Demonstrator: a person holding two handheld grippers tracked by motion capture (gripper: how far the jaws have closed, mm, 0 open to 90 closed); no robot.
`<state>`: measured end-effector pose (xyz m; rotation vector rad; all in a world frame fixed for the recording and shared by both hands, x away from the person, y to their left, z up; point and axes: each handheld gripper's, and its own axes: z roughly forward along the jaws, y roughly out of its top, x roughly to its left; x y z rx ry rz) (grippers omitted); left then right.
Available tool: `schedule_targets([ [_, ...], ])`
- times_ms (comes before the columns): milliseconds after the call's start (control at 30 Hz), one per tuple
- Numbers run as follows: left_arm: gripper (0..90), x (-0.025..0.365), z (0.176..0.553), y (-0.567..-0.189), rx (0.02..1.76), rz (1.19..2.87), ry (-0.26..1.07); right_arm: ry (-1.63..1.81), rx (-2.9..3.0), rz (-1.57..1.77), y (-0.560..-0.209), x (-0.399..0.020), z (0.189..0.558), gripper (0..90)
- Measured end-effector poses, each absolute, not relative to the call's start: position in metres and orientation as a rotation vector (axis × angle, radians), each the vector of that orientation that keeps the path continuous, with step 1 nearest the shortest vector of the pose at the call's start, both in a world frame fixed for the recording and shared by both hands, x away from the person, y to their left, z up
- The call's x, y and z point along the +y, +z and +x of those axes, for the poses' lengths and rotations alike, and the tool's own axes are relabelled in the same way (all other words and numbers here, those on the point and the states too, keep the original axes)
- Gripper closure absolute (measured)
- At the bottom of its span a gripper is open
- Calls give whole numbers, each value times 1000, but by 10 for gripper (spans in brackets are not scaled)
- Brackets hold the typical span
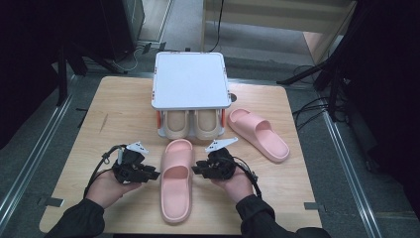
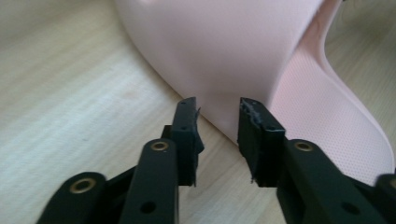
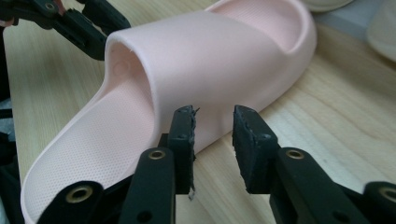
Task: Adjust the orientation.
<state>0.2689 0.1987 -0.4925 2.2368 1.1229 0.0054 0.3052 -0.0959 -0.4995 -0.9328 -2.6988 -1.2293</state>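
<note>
High view: we flank the near pink slipper (image 1: 177, 181) — left gripper (image 1: 152, 174) and right gripper (image 1: 194, 170) at either side of its strap, jaws narrowly parted, holding nothing. Its long axis runs away from us toward the rack (image 1: 189, 82); the second slipper (image 1: 258, 134) lies well right.

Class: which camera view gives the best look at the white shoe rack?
The high view: it shows the whole rack, its white top, and the beige slippers under it. The right gripper view catches only a blurred corner; the left gripper view gives nothing useful.
</note>
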Motion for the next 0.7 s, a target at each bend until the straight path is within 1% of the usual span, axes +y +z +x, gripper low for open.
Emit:
schedule_targets([
  [167,529,212,276,-488,1147,2196,11,-1276,-2683,-971,-495,-109,308,635],
  [200,495,214,278,-488,1153,2191,8,-1292,-2678,-988,-493,-113,309,619],
  [333,471,219,285,-486,1151,2168,-1,-1335,-2670,-1021,-489,-126,311,597],
  [533,465,223,298,-486,1148,2167,-17,-1393,-2652,-1073,-484,-147,313,571],
  [700,439,226,309,-486,1155,2148,-19,-1410,-2650,-1109,-480,-162,314,548],
])
